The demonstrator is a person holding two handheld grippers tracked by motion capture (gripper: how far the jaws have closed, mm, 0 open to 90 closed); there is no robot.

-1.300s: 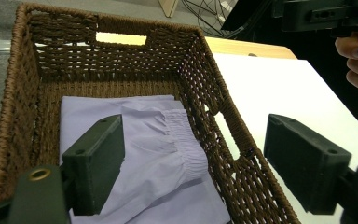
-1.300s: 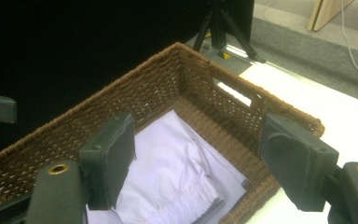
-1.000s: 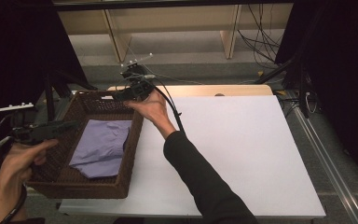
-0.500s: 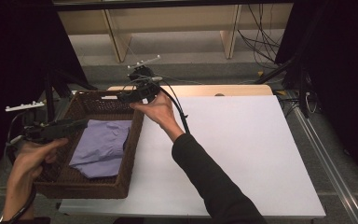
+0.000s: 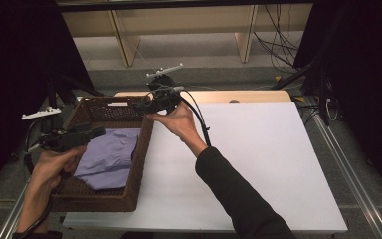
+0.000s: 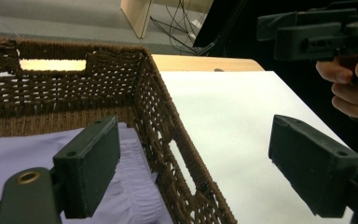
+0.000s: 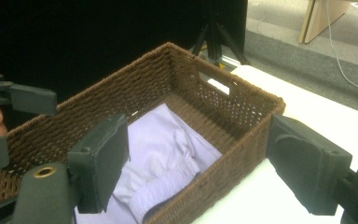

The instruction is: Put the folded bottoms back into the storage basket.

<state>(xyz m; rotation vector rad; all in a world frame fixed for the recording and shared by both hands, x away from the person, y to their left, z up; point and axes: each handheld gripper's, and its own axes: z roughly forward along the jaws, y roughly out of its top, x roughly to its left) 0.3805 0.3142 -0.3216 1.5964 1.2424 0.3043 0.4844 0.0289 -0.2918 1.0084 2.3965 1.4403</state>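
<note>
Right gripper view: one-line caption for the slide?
Open right gripper above the wicker basket's corner, lilac cloth lying inside, nothing between its jaws.

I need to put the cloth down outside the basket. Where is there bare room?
The white table top is bare from the wicker basket to its right edge. The basket's floor is crowded with the lilac cloth; both claws hover there.

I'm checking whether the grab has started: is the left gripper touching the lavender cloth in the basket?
Apart. In the left gripper view the left gripper has wide-open jaws raised above the lavender cloth, straddling the wicker basket wall, gripping nothing.
</note>
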